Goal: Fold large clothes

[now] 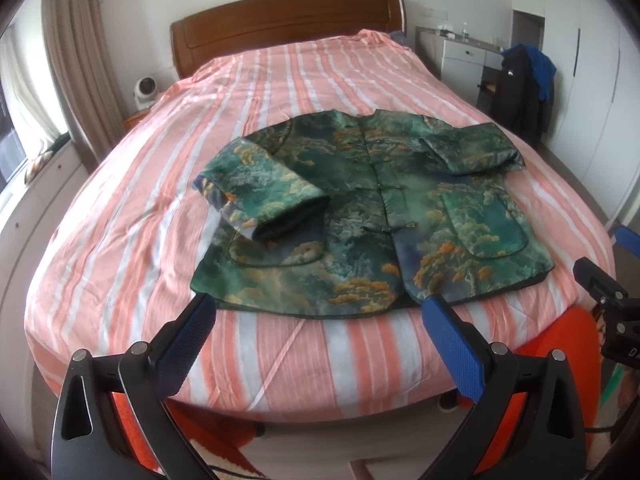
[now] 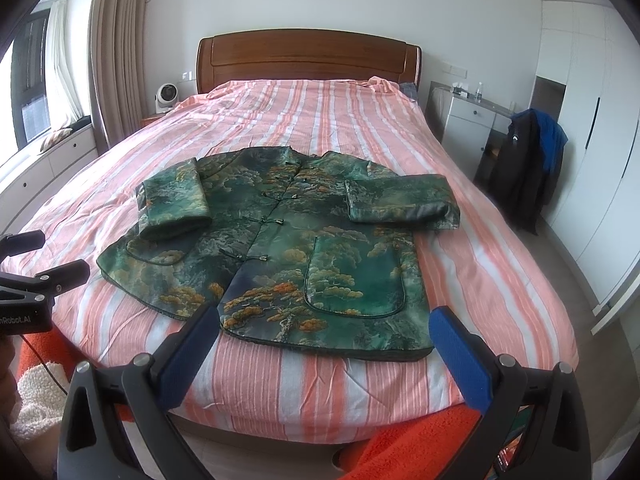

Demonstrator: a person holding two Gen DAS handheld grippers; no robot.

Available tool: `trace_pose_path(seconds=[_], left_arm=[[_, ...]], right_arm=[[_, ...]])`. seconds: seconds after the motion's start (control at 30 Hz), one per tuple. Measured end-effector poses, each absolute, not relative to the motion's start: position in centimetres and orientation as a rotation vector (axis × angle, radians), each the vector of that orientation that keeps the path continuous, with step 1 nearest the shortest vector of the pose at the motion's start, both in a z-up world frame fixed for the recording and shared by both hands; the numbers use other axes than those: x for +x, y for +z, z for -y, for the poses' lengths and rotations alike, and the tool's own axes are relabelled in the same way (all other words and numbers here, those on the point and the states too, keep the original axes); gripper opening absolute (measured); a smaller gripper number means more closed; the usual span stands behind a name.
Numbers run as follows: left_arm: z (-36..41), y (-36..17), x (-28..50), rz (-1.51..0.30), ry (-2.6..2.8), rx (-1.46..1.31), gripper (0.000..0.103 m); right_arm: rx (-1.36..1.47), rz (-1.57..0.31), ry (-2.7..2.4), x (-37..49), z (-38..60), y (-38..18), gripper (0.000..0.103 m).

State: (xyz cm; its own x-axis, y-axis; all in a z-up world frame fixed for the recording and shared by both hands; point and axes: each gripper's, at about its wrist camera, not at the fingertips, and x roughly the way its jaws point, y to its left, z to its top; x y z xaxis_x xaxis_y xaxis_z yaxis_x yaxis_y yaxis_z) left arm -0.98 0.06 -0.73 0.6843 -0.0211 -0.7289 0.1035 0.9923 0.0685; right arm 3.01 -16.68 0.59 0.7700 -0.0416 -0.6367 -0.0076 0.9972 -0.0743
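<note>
A green patterned jacket (image 1: 360, 216) (image 2: 280, 248) with orange tree prints lies front up on the striped bed, collar toward the headboard. Its left sleeve (image 1: 260, 192) (image 2: 172, 204) and right sleeve (image 1: 472, 148) (image 2: 404, 200) are both folded inward over the body. My left gripper (image 1: 316, 312) hovers open just short of the jacket's hem, nothing between its blue pads. My right gripper (image 2: 324, 324) is also open, with its fingertips at the hem near the front pocket (image 2: 356, 280), holding nothing.
The bed (image 1: 120, 240) (image 2: 500, 280) with pink and white striped cover fills the view; a wooden headboard (image 2: 308, 60) stands behind. A chair draped in dark and blue clothes (image 2: 528, 168) and a white desk stand right. A small fan (image 2: 166, 96) sits left. Orange fabric (image 2: 420, 440) lies below the bed's foot.
</note>
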Motion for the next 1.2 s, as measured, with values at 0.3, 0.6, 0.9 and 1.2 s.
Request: trace_pose_path(seconds=[0.3, 0.6, 0.9, 1.2], left_arm=[[-0.1, -0.7, -1.0, -0.819, -0.071, 0.108, 0.103], [-0.1, -0.9, -1.0, -0.825, -0.072, 0.103, 0.103], [-0.4, -1.6, -1.0, -0.828, -0.072, 0.100, 0.103], [-0.5, -1.9, -1.1, -0.834, -0.073, 0.099, 0.103]], right_arm=[[-0.065, -0.685, -0.024, 2.9, 16.7, 0.6, 0.103], [-0.063, -0.684, -0.024, 2.9, 16.7, 0.5, 0.103], [-0.062, -0.693, -0.015, 2.9, 16.4, 0.2, 0.103], [-0.062, -0.692, -0.015, 2.9, 16.3, 0.1, 0.103]])
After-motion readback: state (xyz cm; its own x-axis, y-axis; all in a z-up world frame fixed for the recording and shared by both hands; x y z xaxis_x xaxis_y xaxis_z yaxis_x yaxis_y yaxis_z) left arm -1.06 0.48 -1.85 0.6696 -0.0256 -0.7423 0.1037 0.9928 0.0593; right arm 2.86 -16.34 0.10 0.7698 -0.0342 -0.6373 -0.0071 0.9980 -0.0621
